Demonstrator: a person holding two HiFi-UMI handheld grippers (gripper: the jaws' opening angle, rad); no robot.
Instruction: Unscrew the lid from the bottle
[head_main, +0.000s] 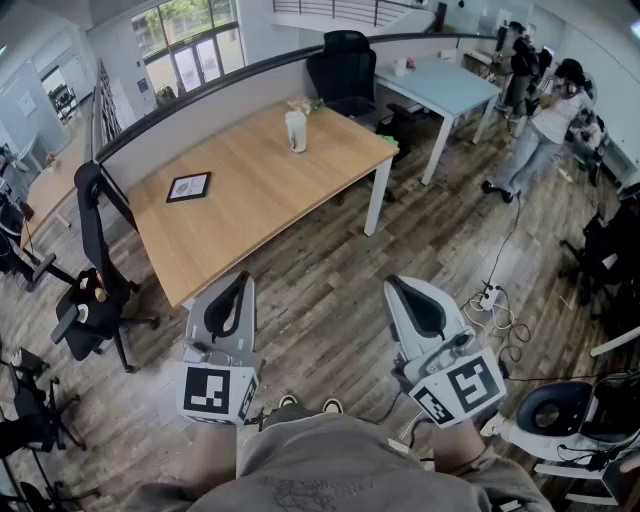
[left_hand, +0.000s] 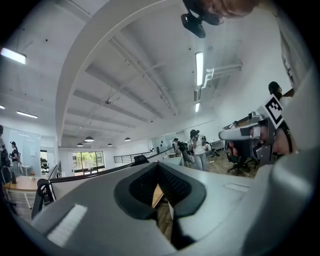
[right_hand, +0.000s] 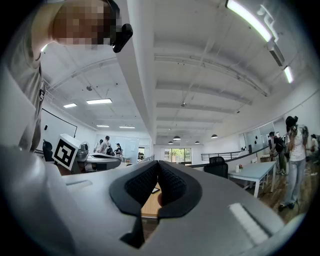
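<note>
Bottle: one pale bottle (head_main: 296, 131) stands upright near the far edge of the wooden table, well apart from both claws; its lid is too small to make out.
Wooden table: one (head_main: 255, 205), white-legged, with two things on it, the bottle and a flat black-framed card (head_main: 188, 186) that lies towards the left end, well apart from the bottle.
Left claw: one (head_main: 241, 280), held level on the near side of the table over the floor; its two jaws are pressed together with nothing between them.
Right claw: one (head_main: 396, 284), beside the left one and apart from it; its two jaws are also pressed together and empty.
Marker cubes: two, one at the back of each claw.
Shoes: two toe tips (head_main: 306, 404) show on the plank floor between the claws.
Chairs: two black office chairs stand by the wooden table, one at its left end (head_main: 92, 300) and one behind the far side (head_main: 345, 62).
Second table: one light blue table (head_main: 442, 86) at the far right.
People: a small group stands beyond the blue table (head_main: 545, 115); how many I cannot tell.
Power strip: one (head_main: 489, 296) on the floor to the right.
</note>
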